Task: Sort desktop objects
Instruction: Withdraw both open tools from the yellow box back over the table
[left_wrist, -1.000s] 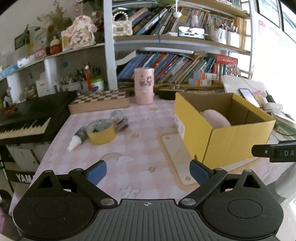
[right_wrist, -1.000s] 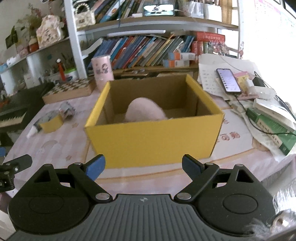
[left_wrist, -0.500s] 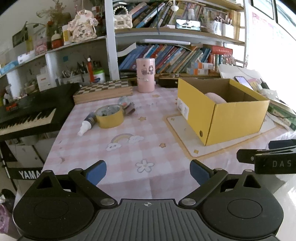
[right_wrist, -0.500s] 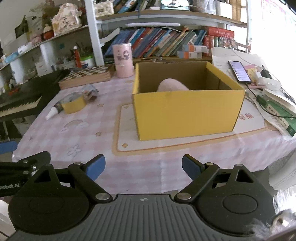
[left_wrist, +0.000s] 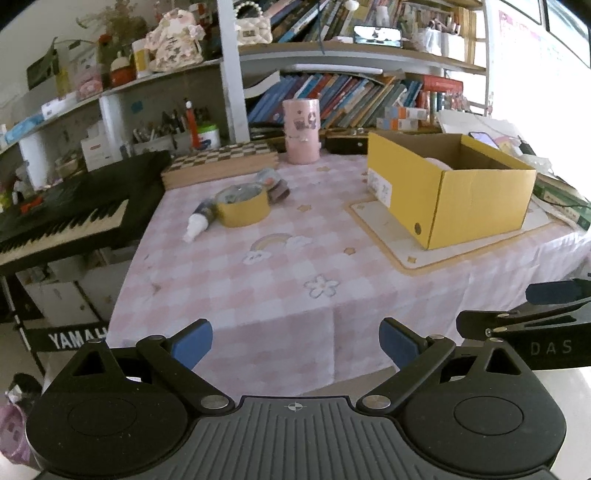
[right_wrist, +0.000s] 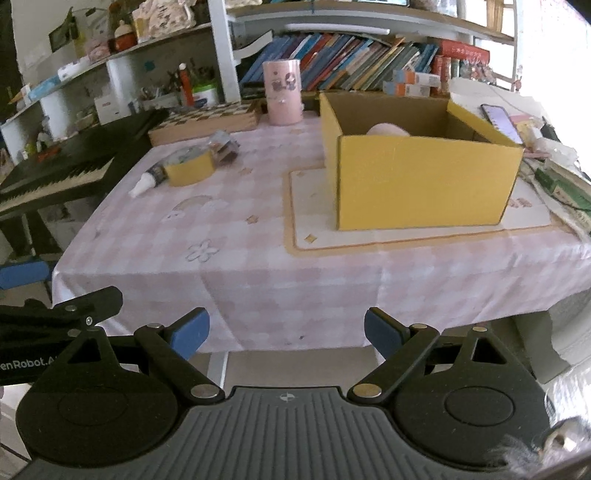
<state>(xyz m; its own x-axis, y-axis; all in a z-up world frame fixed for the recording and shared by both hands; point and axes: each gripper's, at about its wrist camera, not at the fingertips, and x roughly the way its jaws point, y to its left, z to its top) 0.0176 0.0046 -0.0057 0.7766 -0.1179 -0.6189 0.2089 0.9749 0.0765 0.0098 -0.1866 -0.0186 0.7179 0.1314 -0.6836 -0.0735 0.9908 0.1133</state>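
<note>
A yellow cardboard box (left_wrist: 476, 206) (right_wrist: 417, 181) stands open on a cream mat at the table's right, with a pale pink rounded thing (right_wrist: 388, 130) inside. At the left of the table lie a yellow tape roll (left_wrist: 242, 206) (right_wrist: 188, 168), a small glue bottle (left_wrist: 199, 221) (right_wrist: 146, 181) and a small wrapped packet (left_wrist: 275, 184) (right_wrist: 221, 147). A pink cylinder holder (left_wrist: 301, 131) (right_wrist: 282, 92) stands at the back. My left gripper (left_wrist: 295, 343) and right gripper (right_wrist: 286, 334) both hang open and empty off the table's front edge.
A black keyboard (left_wrist: 62, 218) stands left of the table. A chessboard box (left_wrist: 221, 162) lies at the back, under crowded bookshelves. A phone (right_wrist: 500, 118), books and cables lie at the right. The pink checked tablecloth (left_wrist: 295, 266) hangs over the front edge.
Both grippers have drawn back from the box and the table, so the whole tabletop and its front edge now show. Both stay open and empty.
</note>
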